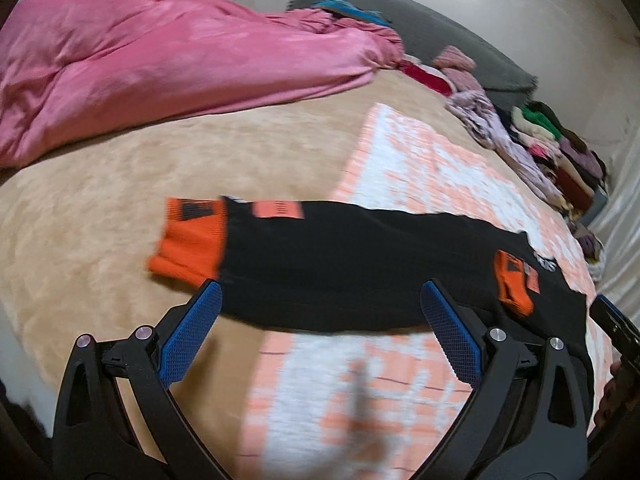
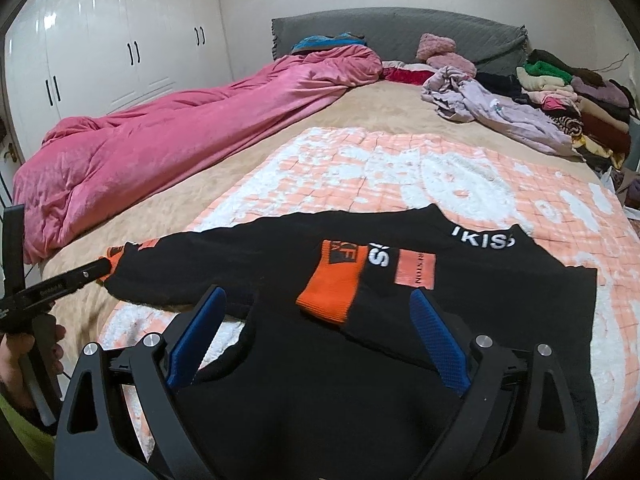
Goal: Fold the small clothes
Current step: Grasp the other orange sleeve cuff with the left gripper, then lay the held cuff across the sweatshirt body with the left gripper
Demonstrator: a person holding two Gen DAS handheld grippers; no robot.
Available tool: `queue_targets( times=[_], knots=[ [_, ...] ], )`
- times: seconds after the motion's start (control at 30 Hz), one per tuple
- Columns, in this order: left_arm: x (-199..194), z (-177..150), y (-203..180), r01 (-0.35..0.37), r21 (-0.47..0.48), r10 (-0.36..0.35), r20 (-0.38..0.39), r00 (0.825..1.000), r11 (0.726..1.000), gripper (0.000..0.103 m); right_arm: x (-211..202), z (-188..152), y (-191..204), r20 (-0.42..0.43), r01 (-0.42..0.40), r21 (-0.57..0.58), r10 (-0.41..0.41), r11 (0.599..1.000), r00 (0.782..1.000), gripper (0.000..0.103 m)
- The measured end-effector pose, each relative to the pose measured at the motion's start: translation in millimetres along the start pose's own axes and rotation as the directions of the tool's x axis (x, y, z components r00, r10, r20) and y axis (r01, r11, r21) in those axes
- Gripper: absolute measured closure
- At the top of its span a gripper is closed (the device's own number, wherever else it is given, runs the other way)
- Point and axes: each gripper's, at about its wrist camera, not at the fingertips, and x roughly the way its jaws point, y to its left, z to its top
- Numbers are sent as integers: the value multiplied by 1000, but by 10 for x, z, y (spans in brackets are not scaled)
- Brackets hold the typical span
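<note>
Fold partly done, by my judgement: black sweater [image 2: 320, 320] is lying on the orange-and-white mat [image 2: 400, 176] at the bed's [image 2: 380, 108] near edge, one orange cuff [image 2: 336, 280] already laid across the body, the other sleeve [image 1: 320, 256] stretching out toward the bed's left edge. Left gripper [image 1: 320, 336] and right gripper [image 2: 320, 340] are both hovering spread, holding nothing. Writing: white "KIS" partly legible; patch lettering unreadable.

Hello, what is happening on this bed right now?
A person with a pair of tongs in each hand is folding a black sweater with orange cuffs on a pink-and-white blanket. One sleeve is already folded across the body; the other sleeve still lies stretched out. The left tongs and the right tongs are both open, holding nothing.
</note>
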Motion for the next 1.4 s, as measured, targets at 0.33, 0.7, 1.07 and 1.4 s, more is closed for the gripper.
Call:
queue_targets(
  times=[0.33, 0.7, 1.07, 1.4],
  knots=[
    [160, 24, 656, -95, -156, 91, -33, 995, 983, 10, 297, -81, 230, -66, -45, -41, 43, 998, 997, 9],
    [325, 79, 808, -83, -257, 80, -22, 997, 963, 19, 394, -200, 322, -110, -76, -36, 72, 996, 991, 9],
    [449, 178, 638, -32, -241, 27, -25, 999, 970, 94, 319, -196, 129, -97, -58, 25, 60, 998, 993, 9],
    [81, 365, -37, 157, -115, -151, 56, 987, 981, 95, 219, -210, -86, -76, -44, 77, 50, 996, 996, 9]
  ],
)
